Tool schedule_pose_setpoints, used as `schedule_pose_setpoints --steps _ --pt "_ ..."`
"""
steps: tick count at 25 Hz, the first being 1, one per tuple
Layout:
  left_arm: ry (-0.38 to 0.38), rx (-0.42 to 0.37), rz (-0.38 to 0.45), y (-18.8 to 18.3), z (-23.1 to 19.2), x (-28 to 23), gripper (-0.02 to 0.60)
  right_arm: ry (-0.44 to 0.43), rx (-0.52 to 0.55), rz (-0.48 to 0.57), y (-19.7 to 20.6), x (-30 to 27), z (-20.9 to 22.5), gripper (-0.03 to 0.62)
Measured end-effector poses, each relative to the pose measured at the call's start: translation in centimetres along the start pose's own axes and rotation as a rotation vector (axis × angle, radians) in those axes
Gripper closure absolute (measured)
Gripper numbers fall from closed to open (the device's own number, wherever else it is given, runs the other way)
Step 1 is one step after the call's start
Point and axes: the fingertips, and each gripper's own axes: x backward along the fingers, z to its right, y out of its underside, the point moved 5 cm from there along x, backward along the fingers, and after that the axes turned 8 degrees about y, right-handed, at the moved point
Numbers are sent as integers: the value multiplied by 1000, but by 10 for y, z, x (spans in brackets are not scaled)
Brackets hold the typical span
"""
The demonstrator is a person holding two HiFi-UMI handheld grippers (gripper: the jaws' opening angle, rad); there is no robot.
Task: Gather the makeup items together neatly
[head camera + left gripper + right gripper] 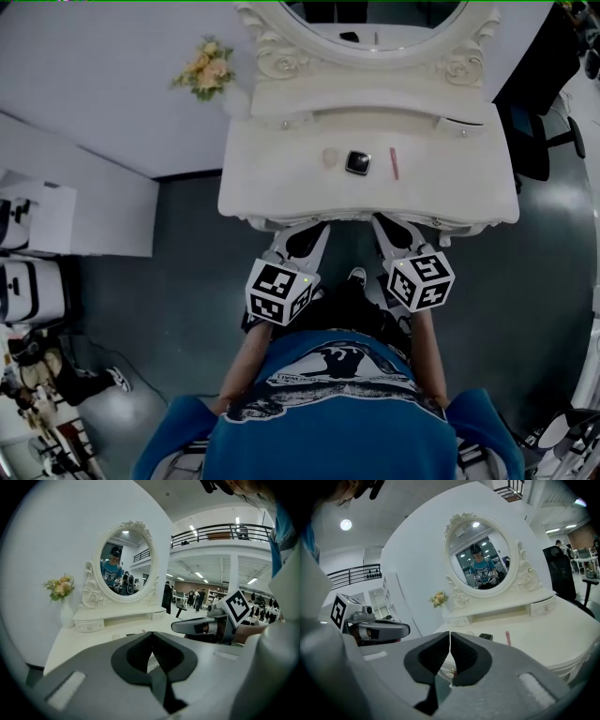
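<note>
On dresser (272, 183): glossy, seemingly square compact (357, 162)

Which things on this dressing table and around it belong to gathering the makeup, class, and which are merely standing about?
For the job:
black square compact
pink stick
pale round item

Just standing about:
flowers
oval mirror
office chair

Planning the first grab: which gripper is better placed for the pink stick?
Probably right: the pink stick lies straight ahead of the right gripper; the left gripper sits nearer the pale item.
</note>
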Motion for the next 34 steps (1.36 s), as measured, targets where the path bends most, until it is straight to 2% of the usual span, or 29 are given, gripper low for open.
schedule_pose_setpoints --steps 8,17,34 --pt "-10 11 33 8 -6 40 566 -13 70 -10 4 4 -43 592" --pt "24 10 57 19 -3 64 566 3 161 -22 16 13 -76 592" --pt "83 -10 70 40 1 94 566 26 179 -14 35 21 -113 592"
